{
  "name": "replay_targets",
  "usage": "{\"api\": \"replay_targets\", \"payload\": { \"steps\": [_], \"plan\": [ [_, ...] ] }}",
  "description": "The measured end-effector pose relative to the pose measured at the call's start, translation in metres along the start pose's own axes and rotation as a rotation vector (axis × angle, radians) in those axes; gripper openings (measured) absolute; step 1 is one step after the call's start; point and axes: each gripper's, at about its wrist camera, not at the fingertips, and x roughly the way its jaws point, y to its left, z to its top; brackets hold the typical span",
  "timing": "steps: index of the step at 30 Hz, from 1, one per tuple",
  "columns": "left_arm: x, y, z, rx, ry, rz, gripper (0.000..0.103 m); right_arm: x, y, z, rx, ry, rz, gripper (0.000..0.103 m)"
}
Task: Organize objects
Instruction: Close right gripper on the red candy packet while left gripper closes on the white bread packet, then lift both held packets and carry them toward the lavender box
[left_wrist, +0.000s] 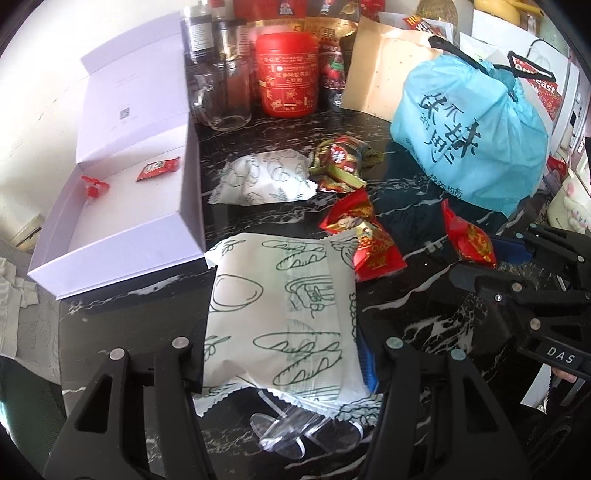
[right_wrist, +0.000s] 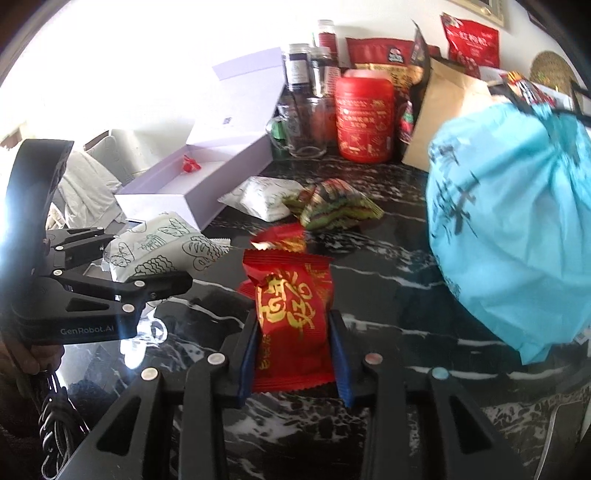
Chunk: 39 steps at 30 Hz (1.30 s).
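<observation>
Closest in the left wrist view, the left gripper (left_wrist: 284, 354) is clamped on a white bread-print packet (left_wrist: 280, 317), its jaws pressing both long sides. Under the packet's near end lies a clear plastic piece (left_wrist: 303, 432), its shape hard to read. The black marble table (left_wrist: 424, 314) shows bare stone to the right of the packet. To the left an open white box (left_wrist: 122, 206) sits at the table's edge, with a small red sachet (left_wrist: 158, 168) and a red clip (left_wrist: 94, 186) inside. Ahead lie a second white packet (left_wrist: 266, 177), a green-and-red wrapper (left_wrist: 341, 162) and a red snack packet (left_wrist: 364, 236). The blue bag (left_wrist: 469, 136) crowds the far right. The right gripper (left_wrist: 476, 254) enters at the right edge, partly cut off.

In the right wrist view, the right gripper (right_wrist: 293, 350) is closed on a red gold-lettered packet (right_wrist: 291, 314), held upright between blue pads (right_wrist: 341, 362). The left gripper (right_wrist: 162, 269) with its white packet (right_wrist: 162, 251) sits left, glare washing out its base. The blue bag (right_wrist: 513, 229) is blurred, hiding the right side. The open box (right_wrist: 195, 184) lies beyond.
</observation>
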Motion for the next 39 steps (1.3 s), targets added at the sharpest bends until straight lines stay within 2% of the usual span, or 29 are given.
{"api": "replay_targets", "payload": {
  "steps": [13,25,32,39],
  "plan": [
    [-0.038,0.037,-0.018,-0.100,-0.020,0.094,0.056,-0.001,0.059,0.021,-0.131,-0.016,0.138,0.035],
    [-0.062,0.072,-0.045,-0.206,-0.018,0.161,0.056,0.006,0.102,0.026,-0.216,0.014,0.267,0.035],
    [-0.060,0.092,-0.042,-0.241,-0.026,0.167,0.056,0.016,0.119,0.044,-0.268,0.016,0.295,0.035],
    [-0.045,0.111,-0.020,-0.249,-0.027,0.124,0.056,0.030,0.121,0.071,-0.286,0.009,0.297,0.035]
  ]
}}
